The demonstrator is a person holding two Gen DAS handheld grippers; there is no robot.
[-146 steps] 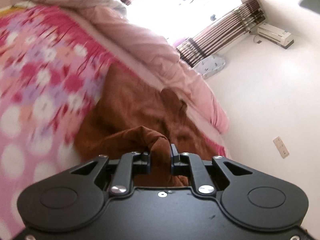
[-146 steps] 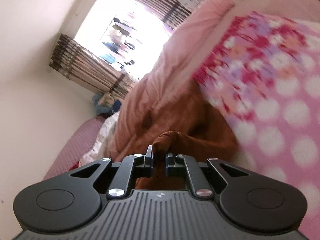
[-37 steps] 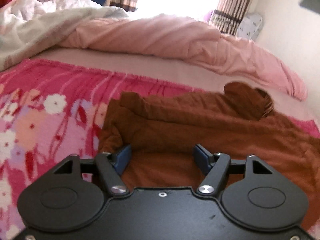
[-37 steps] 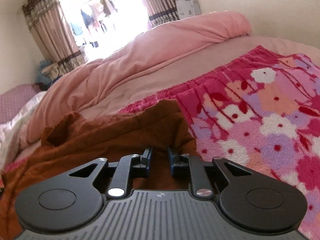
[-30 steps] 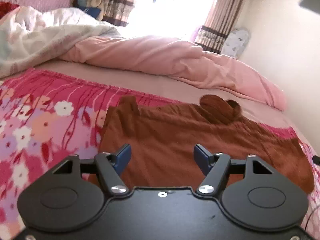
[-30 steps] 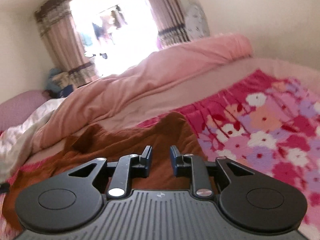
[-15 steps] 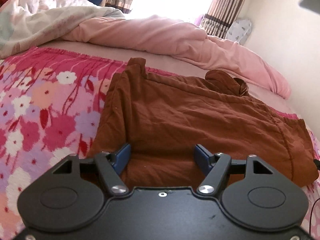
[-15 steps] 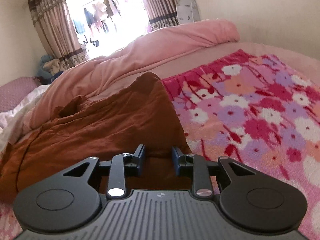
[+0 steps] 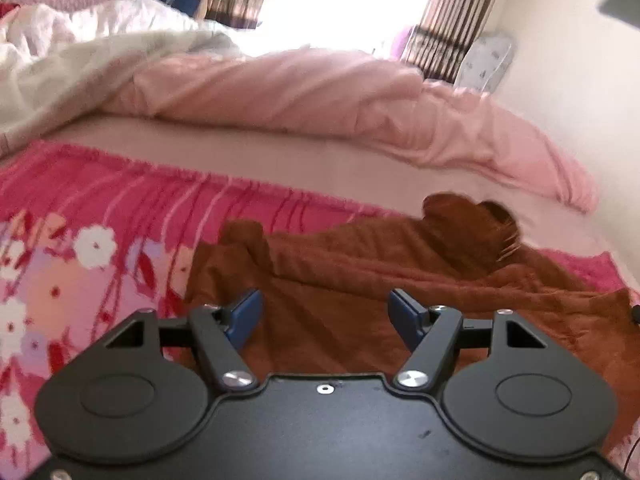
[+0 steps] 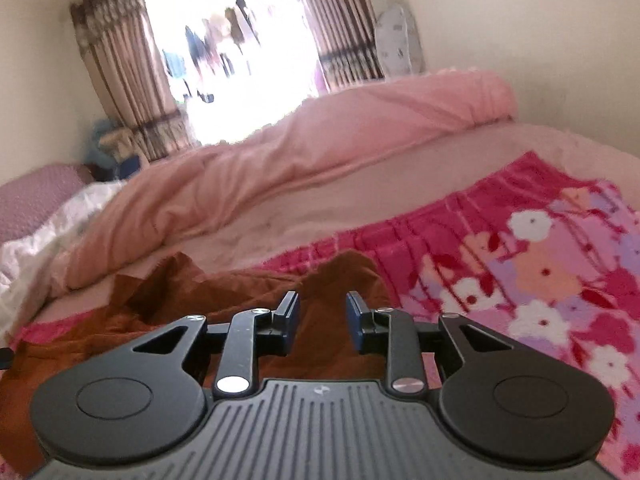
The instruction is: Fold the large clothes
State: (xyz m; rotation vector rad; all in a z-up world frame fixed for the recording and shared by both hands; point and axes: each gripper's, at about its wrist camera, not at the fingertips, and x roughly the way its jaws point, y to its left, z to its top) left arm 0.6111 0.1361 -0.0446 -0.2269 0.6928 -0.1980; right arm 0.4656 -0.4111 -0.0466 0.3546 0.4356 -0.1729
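Plainly, the brown garment [image 9: 360,280] lay crumpled on the floral blanket [image 9: 80,248], directly ahead of and beneath both tools, its long axis running crosswise between them. My left gripper [image 9: 324,316] hung with its fingers spread wide and nothing between them, above the garment's left end. My right gripper [image 10: 322,318] was parted less widely, also empty, over the opposite end, where a raised corner [image 10: 348,268] poked up just beyond its tips. I judged each hand about equally near its own end, so the next grab turned on those two end edges. The near hem was hidden under both gripper bodies. A bunched lump [image 9: 472,224] at the far side could have been a collar or a hood; I couldn't tell.
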